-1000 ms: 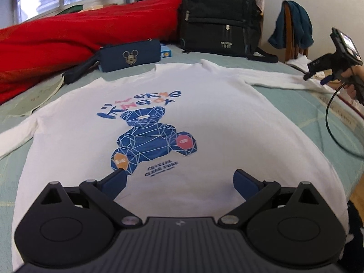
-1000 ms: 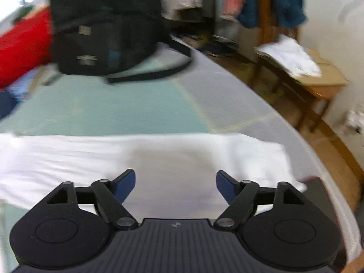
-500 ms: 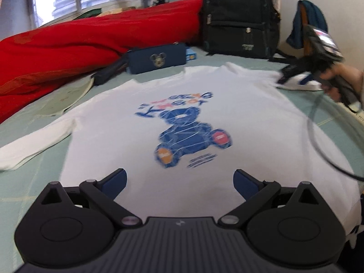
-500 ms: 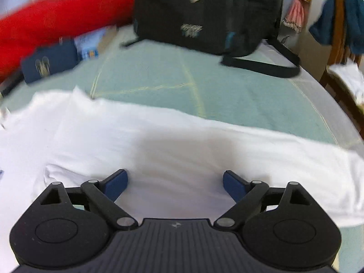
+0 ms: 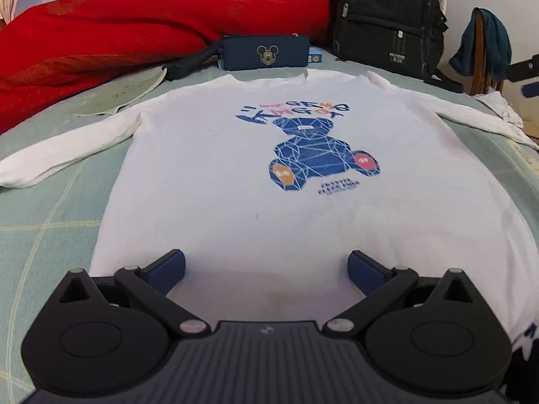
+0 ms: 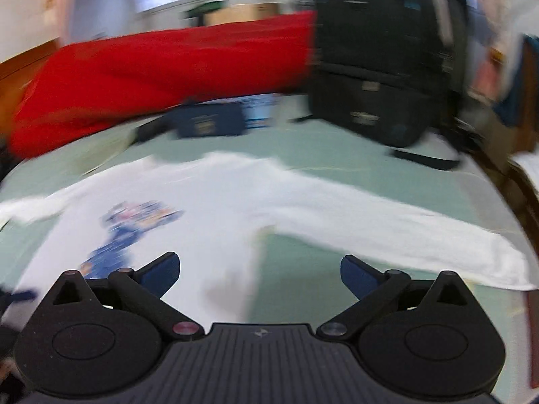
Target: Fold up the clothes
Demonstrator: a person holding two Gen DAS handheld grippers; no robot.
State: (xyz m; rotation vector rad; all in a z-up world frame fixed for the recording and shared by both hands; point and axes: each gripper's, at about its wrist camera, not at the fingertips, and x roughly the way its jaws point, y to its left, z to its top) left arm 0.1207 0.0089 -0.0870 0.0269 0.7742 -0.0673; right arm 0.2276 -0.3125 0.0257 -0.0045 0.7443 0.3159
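A white long-sleeved shirt [image 5: 219, 175] with a blue bear print lies face up and flat on the green bedspread, both sleeves spread sideways. My left gripper [image 5: 266, 267] hovers open over the shirt's lower hem with nothing between its fingers. The right wrist view is blurred; there the shirt [image 6: 215, 208] lies below and its right sleeve [image 6: 404, 225] runs out to the right. My right gripper [image 6: 259, 271] is above the armpit area, its jaws opening wide, with nothing held between them. A part of the right gripper [image 5: 525, 70] shows at the far right edge of the left wrist view.
A red quilt [image 5: 141, 23] lies along the far side of the bed. A black backpack [image 5: 387, 17], a navy pencil case [image 5: 266, 52] and a dark folded umbrella [image 5: 192, 62] sit beyond the collar. A chair [image 5: 485, 50] draped with a teal garment stands at the right.
My right gripper has swung left and lifted away from the sleeve end, and its jaws have spread wider. My left gripper has shifted along the hem, so the shirt sits more to the right.
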